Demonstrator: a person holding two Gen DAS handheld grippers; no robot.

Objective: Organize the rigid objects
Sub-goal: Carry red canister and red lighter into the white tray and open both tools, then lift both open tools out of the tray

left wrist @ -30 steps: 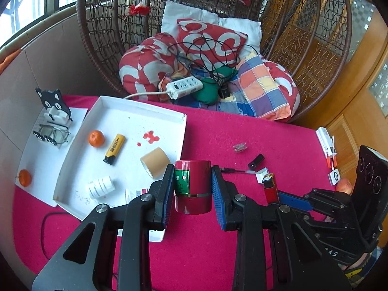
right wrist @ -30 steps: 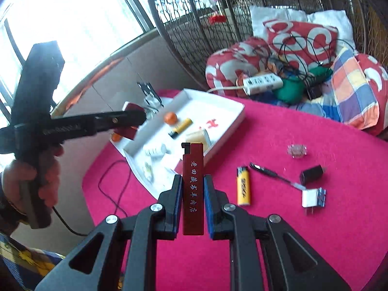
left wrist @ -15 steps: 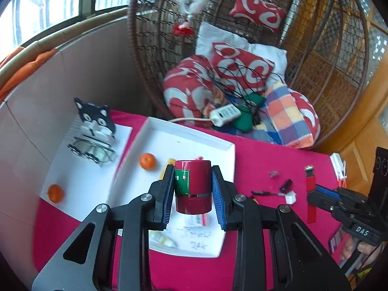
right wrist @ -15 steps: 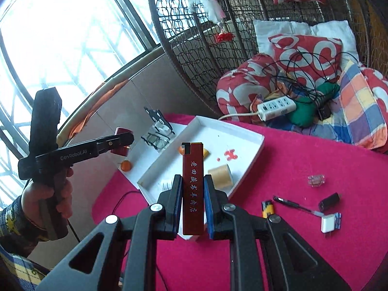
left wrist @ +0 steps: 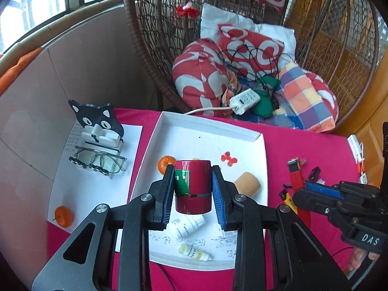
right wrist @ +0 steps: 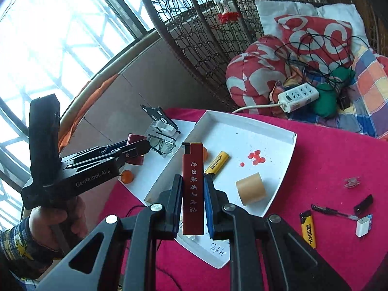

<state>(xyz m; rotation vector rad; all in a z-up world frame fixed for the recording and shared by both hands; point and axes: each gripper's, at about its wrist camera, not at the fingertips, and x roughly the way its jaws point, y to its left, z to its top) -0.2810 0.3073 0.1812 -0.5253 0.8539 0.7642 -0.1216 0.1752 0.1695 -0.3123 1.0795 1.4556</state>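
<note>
My left gripper is shut on a dark red can with a green label, held in the air over the white tray. My right gripper is shut on a flat dark red lighter with white characters, held above the tray's near corner. The right gripper with its red lighter shows at the right of the left wrist view. The left gripper with the can shows at the left of the right wrist view.
In the tray lie a cardboard roll, a yellow lighter, an orange and small bottles. On the red cloth lie another yellow lighter, a pen and a charger. Glasses on a cat stand sit left.
Both grippers have risen and pulled back with their objects. The left one moved left, from beside the tray to over it. The right one drifted over the tray's near corner.
</note>
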